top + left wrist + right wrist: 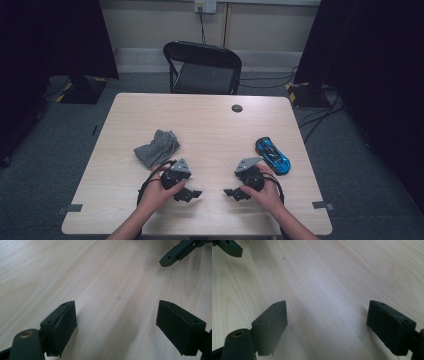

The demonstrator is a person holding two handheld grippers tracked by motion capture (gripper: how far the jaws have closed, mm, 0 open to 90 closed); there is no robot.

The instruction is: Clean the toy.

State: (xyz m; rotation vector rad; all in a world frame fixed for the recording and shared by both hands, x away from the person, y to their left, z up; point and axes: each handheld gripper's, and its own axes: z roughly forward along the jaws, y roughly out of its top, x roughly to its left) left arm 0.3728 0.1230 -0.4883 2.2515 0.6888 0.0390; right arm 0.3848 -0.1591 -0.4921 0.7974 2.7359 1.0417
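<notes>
Two grippers low in the high view, both resting on the table (210, 125) near its bottom edge. Left gripper (189, 194) sits left of centre, right gripper (233, 193) right of centre, tips pointed at each other with a small gap between. Both have jaws spread wide apart, nothing between them, bare wood underneath in each gripper view. Grey cloth (157, 148) lies crumpled just above the left gripper, close to the hand. Blue toy car (272, 155) sits upper right of the right gripper, near it, not touching. Black chair (202, 67) beyond the table's top edge.
</notes>
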